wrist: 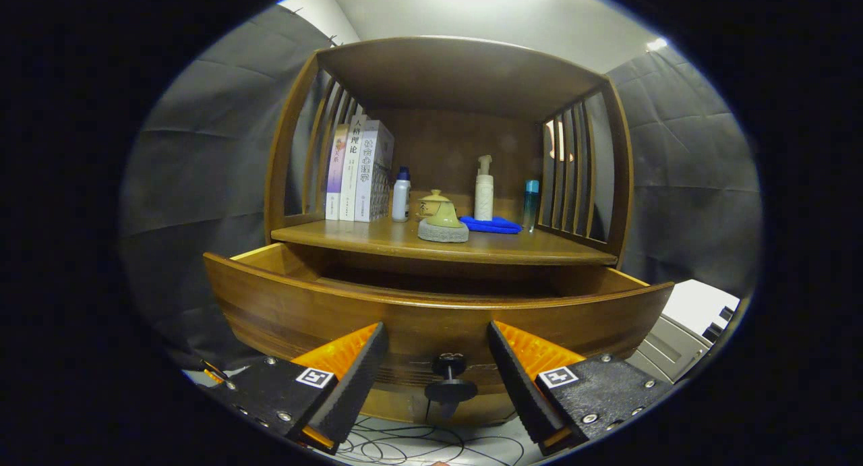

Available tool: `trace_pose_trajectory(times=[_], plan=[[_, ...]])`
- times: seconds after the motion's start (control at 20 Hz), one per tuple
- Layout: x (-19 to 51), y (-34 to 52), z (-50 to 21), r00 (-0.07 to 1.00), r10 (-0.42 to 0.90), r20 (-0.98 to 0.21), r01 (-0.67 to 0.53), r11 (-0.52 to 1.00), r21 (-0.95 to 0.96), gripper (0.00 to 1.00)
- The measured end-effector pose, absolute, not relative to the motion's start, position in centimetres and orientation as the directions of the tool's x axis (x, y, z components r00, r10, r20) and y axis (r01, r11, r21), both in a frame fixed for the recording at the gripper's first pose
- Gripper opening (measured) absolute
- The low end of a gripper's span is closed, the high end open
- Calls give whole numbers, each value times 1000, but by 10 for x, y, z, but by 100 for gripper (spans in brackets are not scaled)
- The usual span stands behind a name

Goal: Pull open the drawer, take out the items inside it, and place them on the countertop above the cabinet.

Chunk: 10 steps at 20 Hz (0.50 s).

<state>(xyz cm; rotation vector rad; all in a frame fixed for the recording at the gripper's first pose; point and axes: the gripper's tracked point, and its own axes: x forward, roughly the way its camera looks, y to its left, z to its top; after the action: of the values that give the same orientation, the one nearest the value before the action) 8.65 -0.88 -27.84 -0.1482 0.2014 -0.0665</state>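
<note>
Drawer point(438, 311) pulled partway out of cabinet, front w/ long axis running side to side across and just ahead of gripper point(437, 358). Fingers spread wide, pinching nothing; knob point(450, 378) sits in gap btwn them, no contact on either side. Drawer opening faces up, beyond and above fingers, so next move prob. up and over front edge, then down in. Drawer contents hidden behind front panel; can't tell what's inside, or if anything. Countertop point(539, 249) above already carries books point(357, 172), bottles, teapot point(441, 213) near middle, blue cloth point(492, 224); bare space toward front right corner.
</note>
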Motion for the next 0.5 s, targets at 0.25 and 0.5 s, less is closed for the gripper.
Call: trace_pose_trajectory(times=[0.25, 0.5], plan=[[119, -12, -283, 976, -75, -205, 43, 986, -159, 95], [150, -13, -289, 976, -79, -201, 40, 980, -195, 95]])
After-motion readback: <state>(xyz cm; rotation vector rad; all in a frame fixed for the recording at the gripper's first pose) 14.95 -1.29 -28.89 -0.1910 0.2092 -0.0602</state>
